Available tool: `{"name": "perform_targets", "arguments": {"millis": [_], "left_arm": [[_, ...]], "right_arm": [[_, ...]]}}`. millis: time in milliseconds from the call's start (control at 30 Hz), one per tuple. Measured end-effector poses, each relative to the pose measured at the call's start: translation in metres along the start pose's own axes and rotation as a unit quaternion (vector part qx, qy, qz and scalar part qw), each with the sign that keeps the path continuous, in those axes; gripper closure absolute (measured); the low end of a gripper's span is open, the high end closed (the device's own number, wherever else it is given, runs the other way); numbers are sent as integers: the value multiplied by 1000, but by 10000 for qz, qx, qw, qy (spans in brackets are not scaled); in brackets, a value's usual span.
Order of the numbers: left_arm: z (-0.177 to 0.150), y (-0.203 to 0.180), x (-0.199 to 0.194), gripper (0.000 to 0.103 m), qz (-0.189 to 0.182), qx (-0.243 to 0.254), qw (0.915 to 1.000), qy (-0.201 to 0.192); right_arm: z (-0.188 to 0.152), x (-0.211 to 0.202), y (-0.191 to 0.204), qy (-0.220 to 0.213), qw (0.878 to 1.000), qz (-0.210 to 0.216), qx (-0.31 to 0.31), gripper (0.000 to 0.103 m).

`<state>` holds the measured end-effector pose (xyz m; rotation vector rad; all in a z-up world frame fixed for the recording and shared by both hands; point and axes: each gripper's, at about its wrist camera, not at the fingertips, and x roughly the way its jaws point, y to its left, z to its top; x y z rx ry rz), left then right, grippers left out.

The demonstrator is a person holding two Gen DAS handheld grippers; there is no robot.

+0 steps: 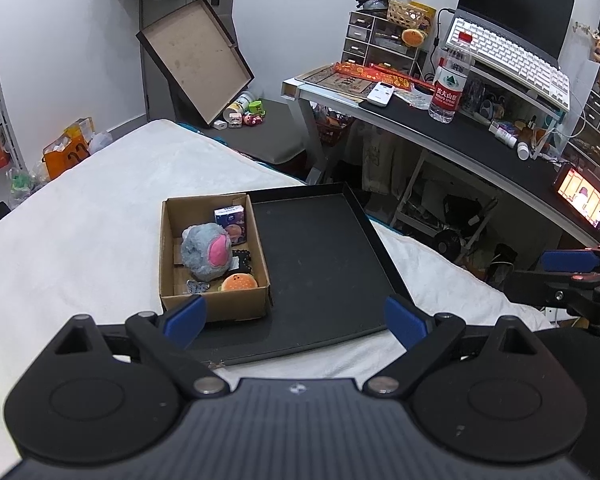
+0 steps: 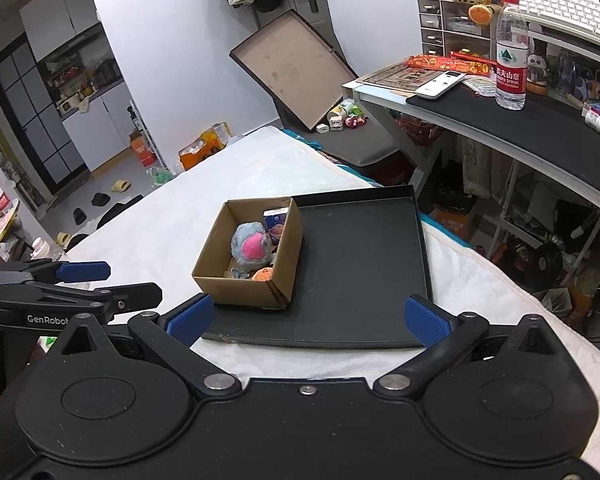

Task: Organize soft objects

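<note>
Cardboard box (image 1: pixel 214 258) on the black tray (image 1: pixel 332 264) holds the grey plush (image 1: pixel 206 252) and burger toy (image 1: pixel 240 282); your left gripper (image 1: pixel 296 318) and right gripper (image 2: pixel 306 318) hover spread wide, empty.

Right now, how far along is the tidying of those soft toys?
It looks mostly done: the grey plush, the burger toy and a small carton all sit inside the cardboard box, which stands on the black tray. Nothing is in hand: the left tool and right tool are both open and empty. The rest of the tray is bare, so little seems left.
</note>
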<state>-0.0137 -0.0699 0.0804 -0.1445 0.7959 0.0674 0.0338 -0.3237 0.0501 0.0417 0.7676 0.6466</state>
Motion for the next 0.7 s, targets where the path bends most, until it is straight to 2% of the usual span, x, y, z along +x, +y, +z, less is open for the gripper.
{"name": "perform_targets", "arguments": {"millis": [700], "left_arm": [[-3, 19, -3, 8, 151, -167, 9997, -63]], "right_arm": [[-5, 15, -5, 71, 9998, -10, 171, 0]]}}
